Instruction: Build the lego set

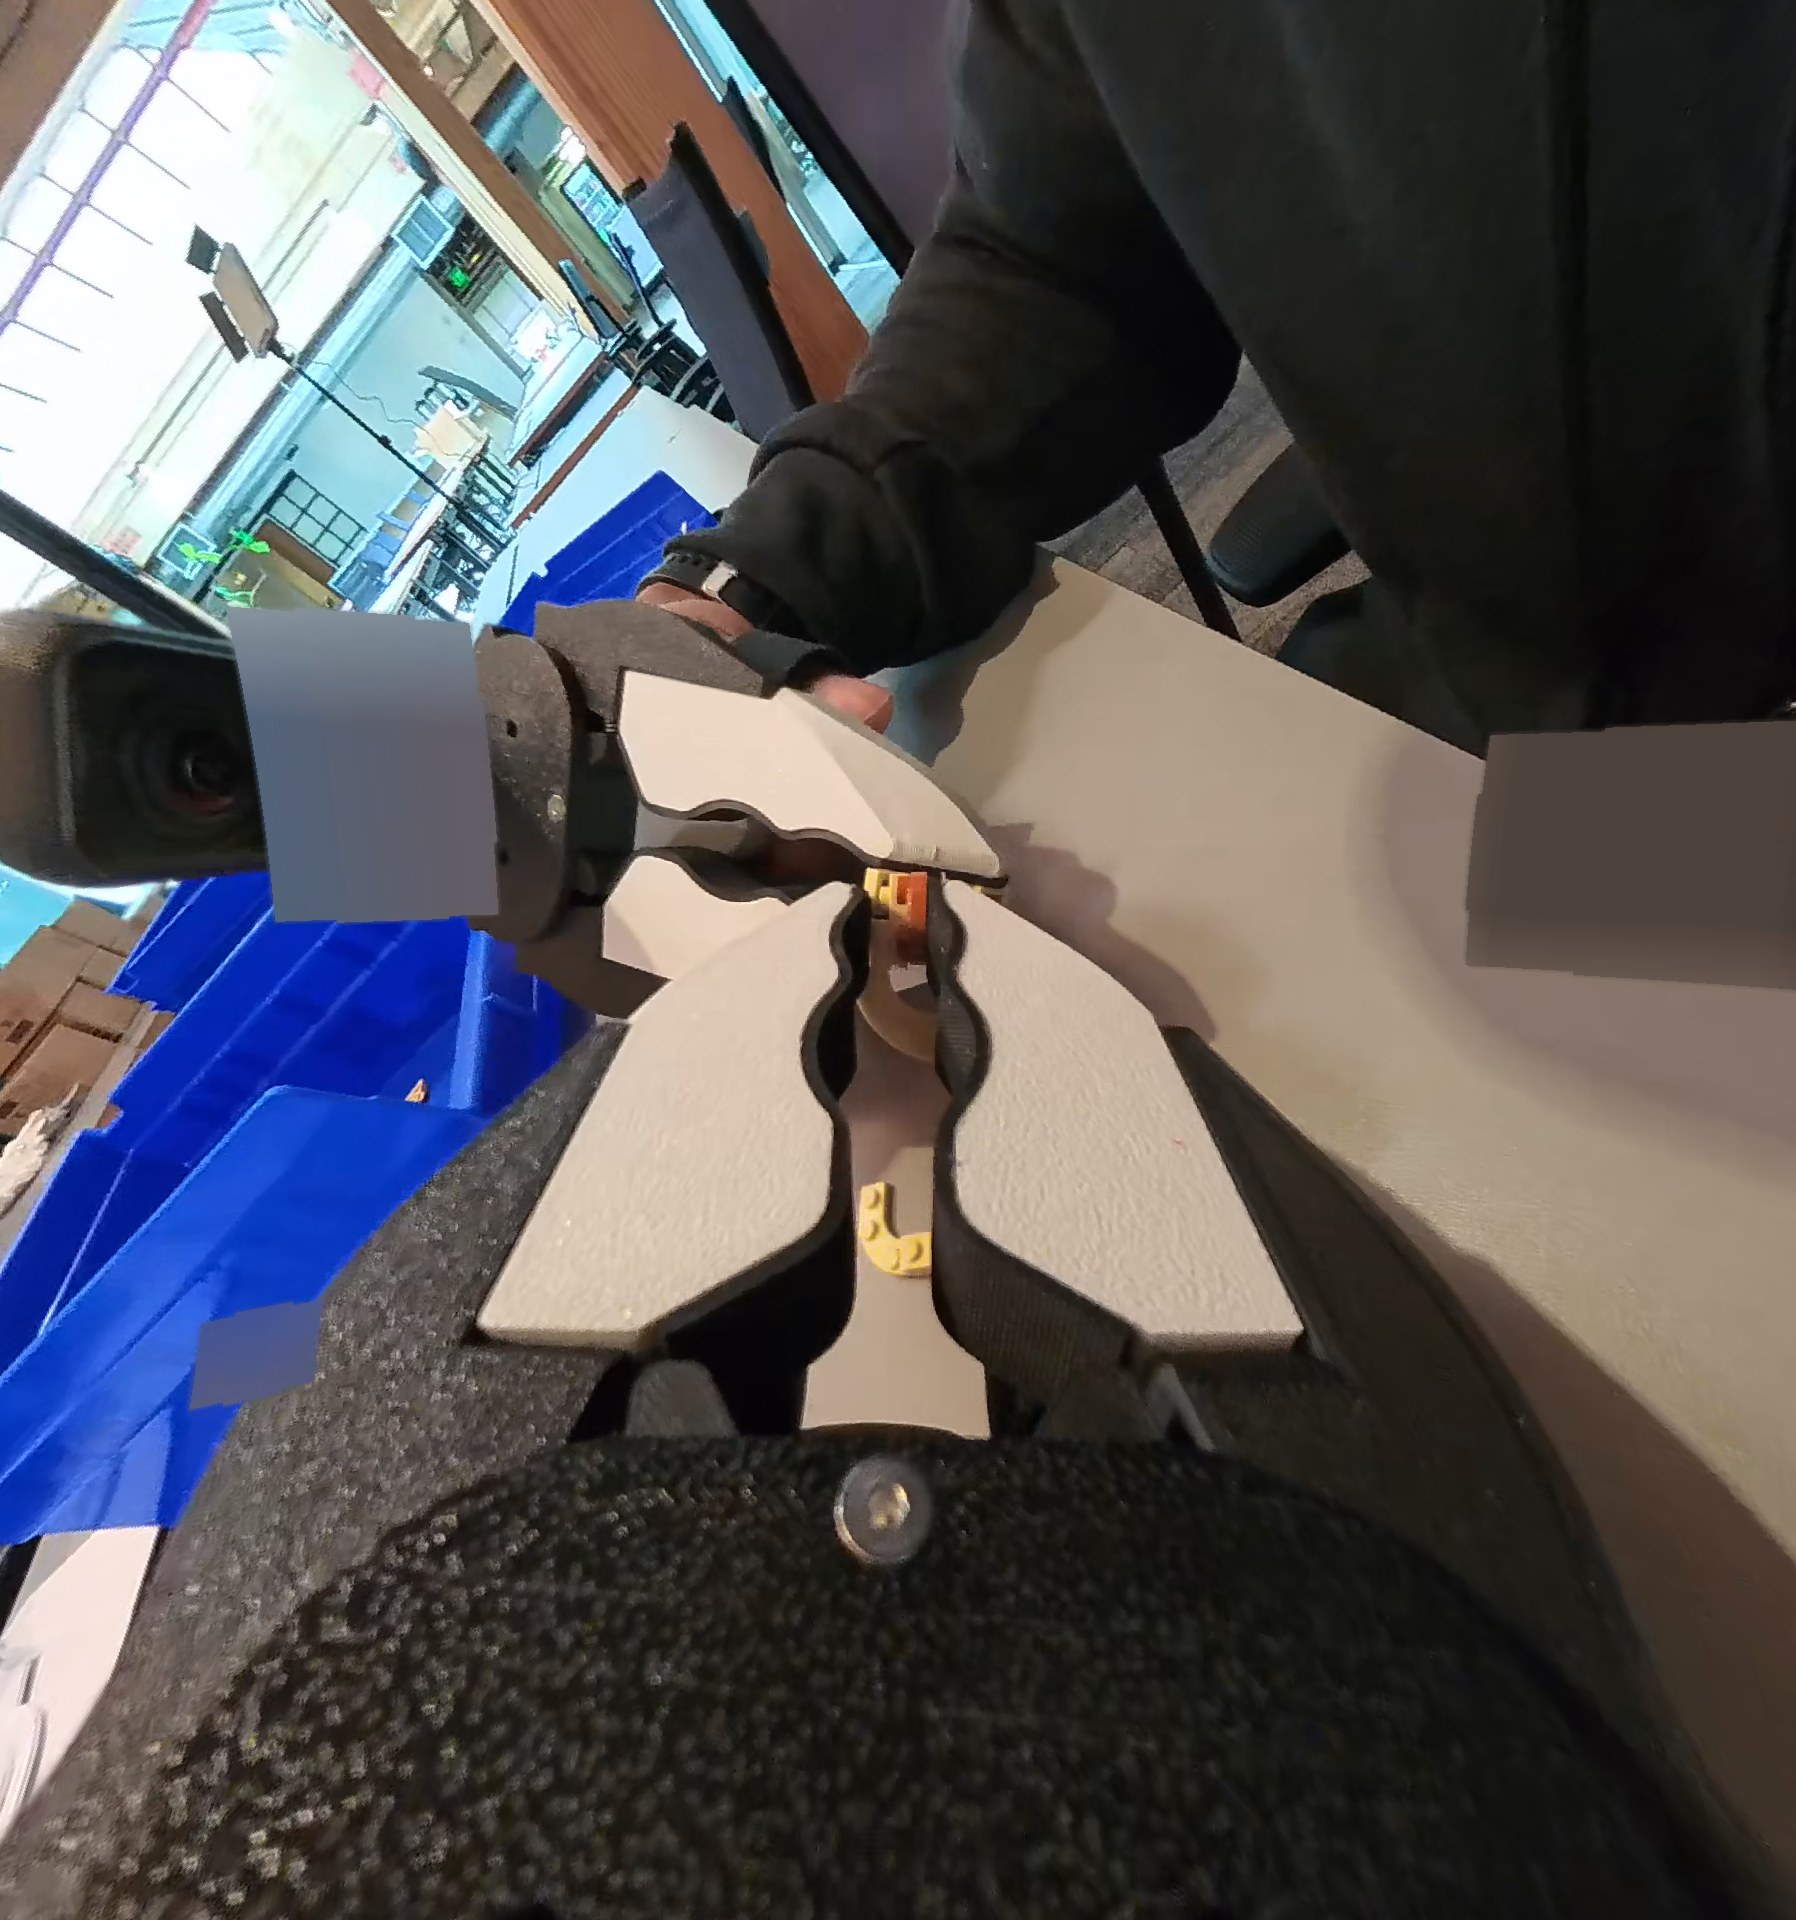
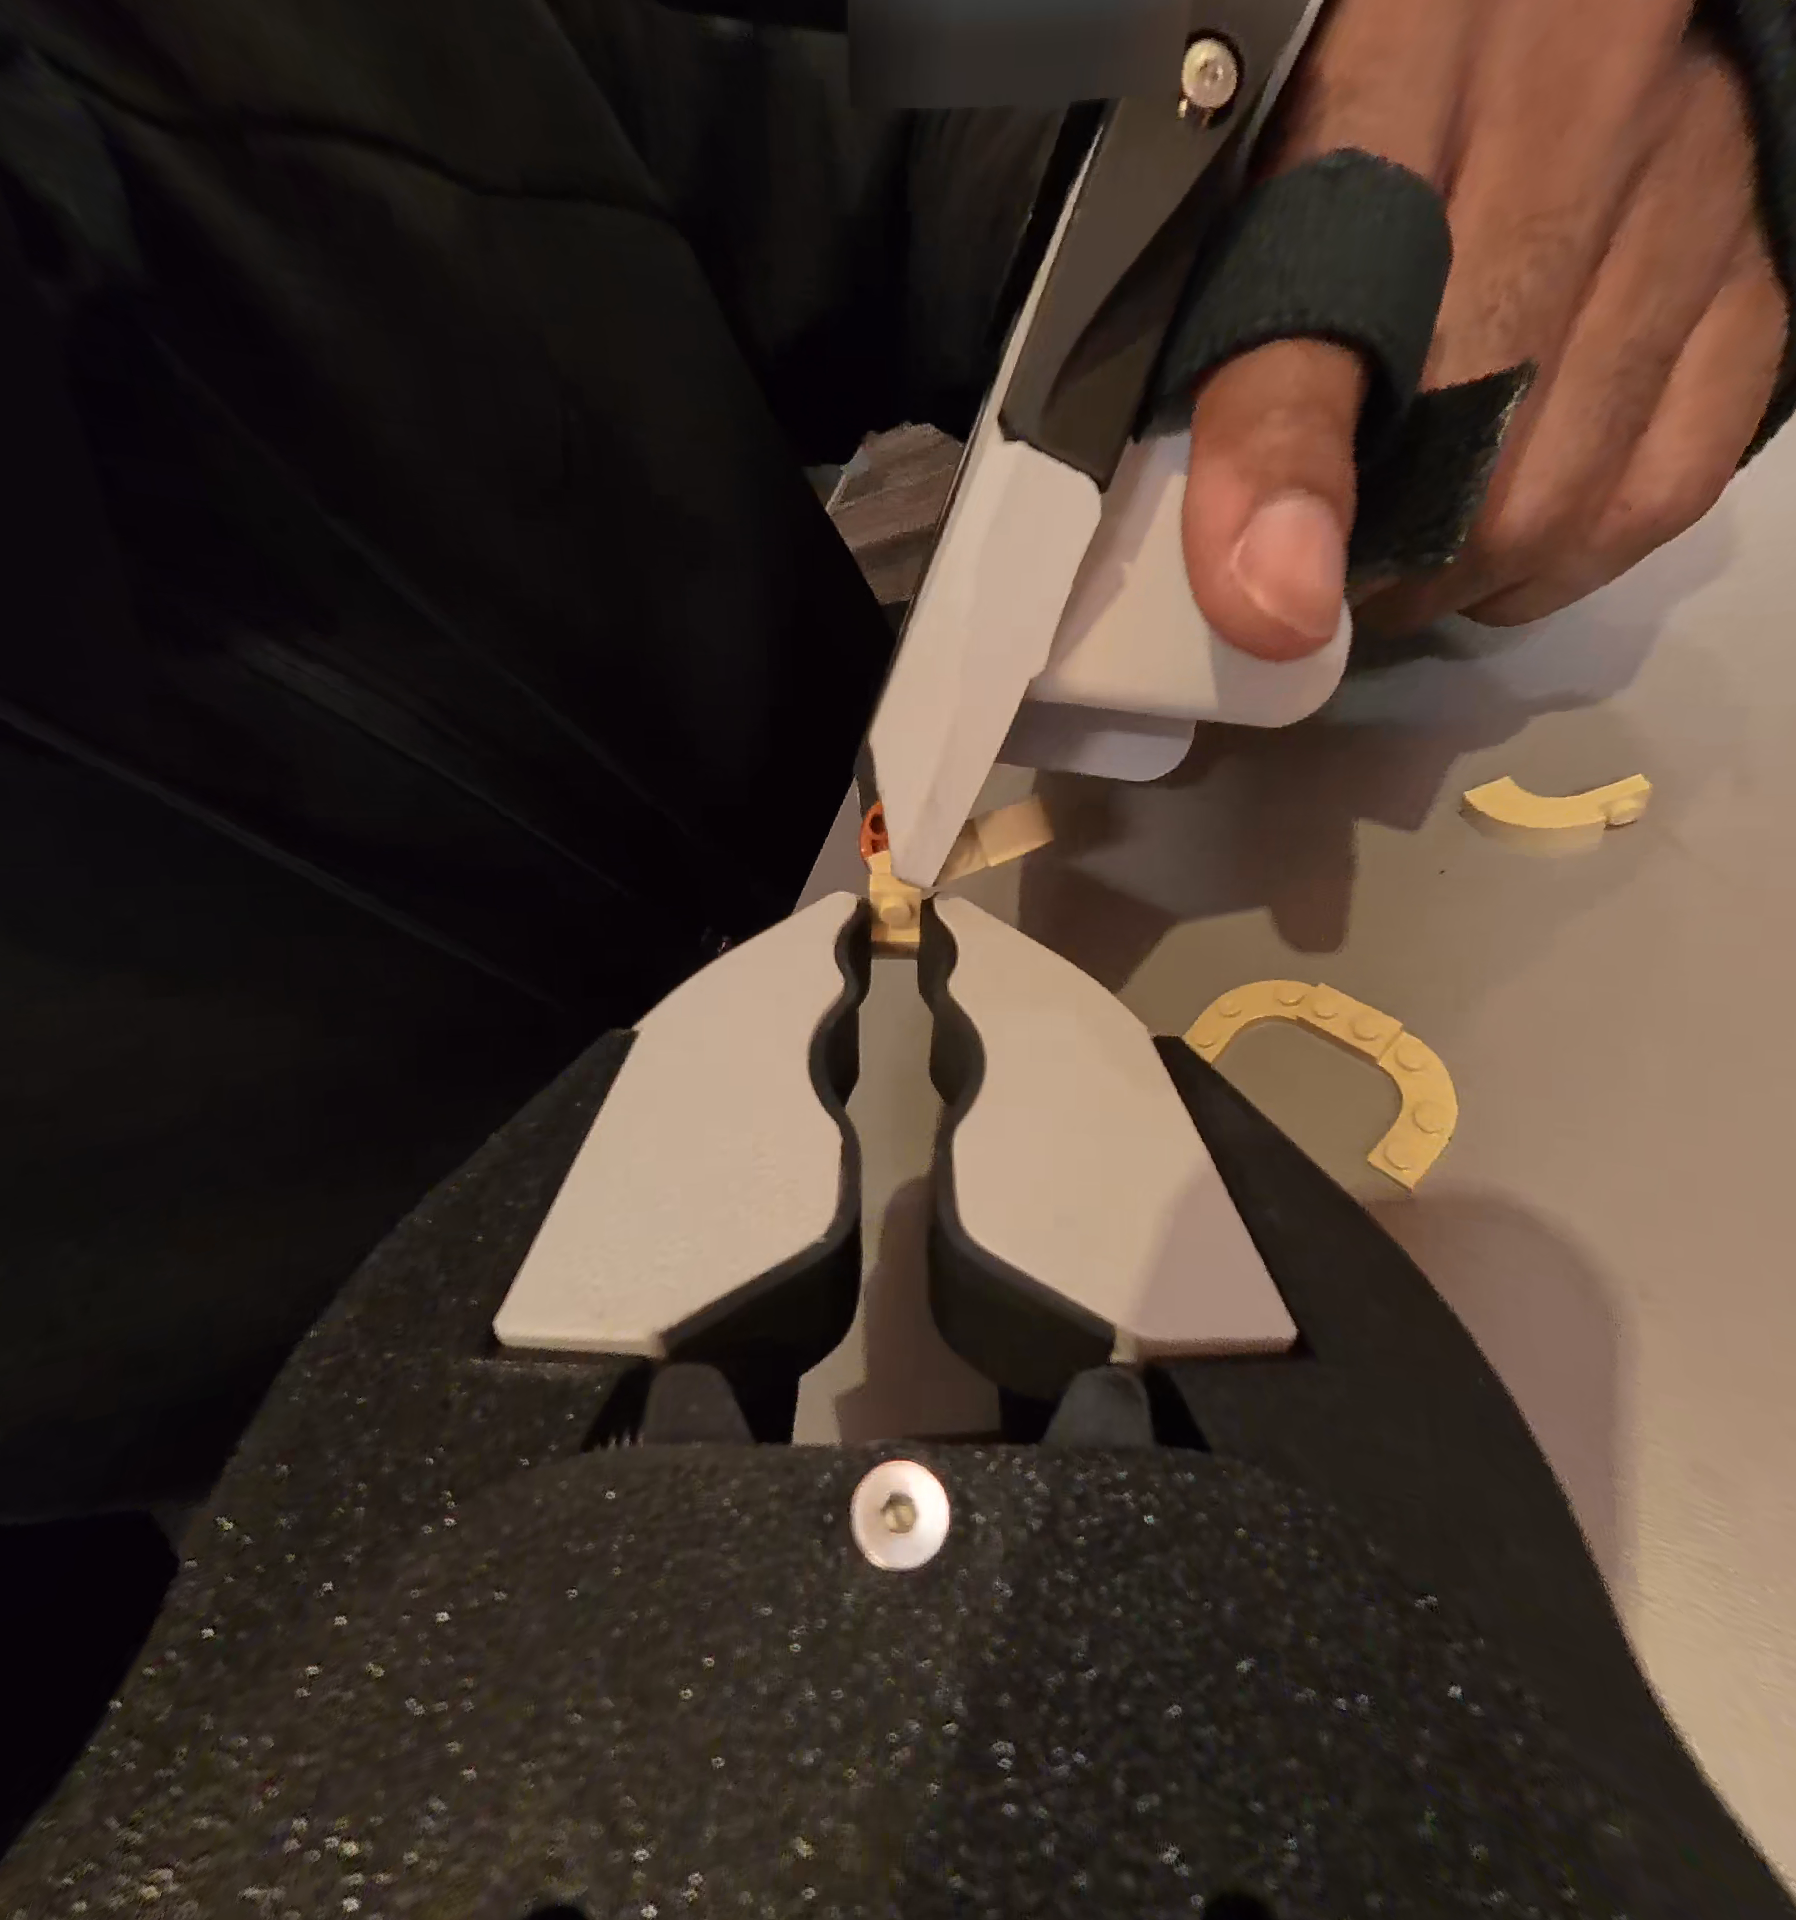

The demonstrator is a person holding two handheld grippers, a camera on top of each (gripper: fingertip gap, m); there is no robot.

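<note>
My left gripper [image 1: 899,906] is shut on a small brick assembly: an orange piece [image 1: 912,902] with a tan arch [image 1: 889,1023] behind it. In the right wrist view it comes down from the upper right [image 2: 920,862], with the orange piece [image 2: 875,826] and a tan part [image 2: 1013,831] at its tip. My right gripper [image 2: 894,920] is shut on a small tan brick [image 2: 894,928] that meets the left gripper's assembly. In the left wrist view it comes in from the left [image 1: 935,883], pinching a yellow-tan brick [image 1: 879,886]. Both are held just above the grey table [image 2: 1600,1351].
A tan U-shaped studded plate [image 2: 1330,1070] lies on the table to the right; it also shows between my left fingers [image 1: 894,1231]. A tan arch piece [image 2: 1554,810] lies farther right. Blue bins [image 1: 250,1143] stand at the left. A person in dark clothing [image 1: 1393,312] is close behind. My left and right fingertips are right by each other.
</note>
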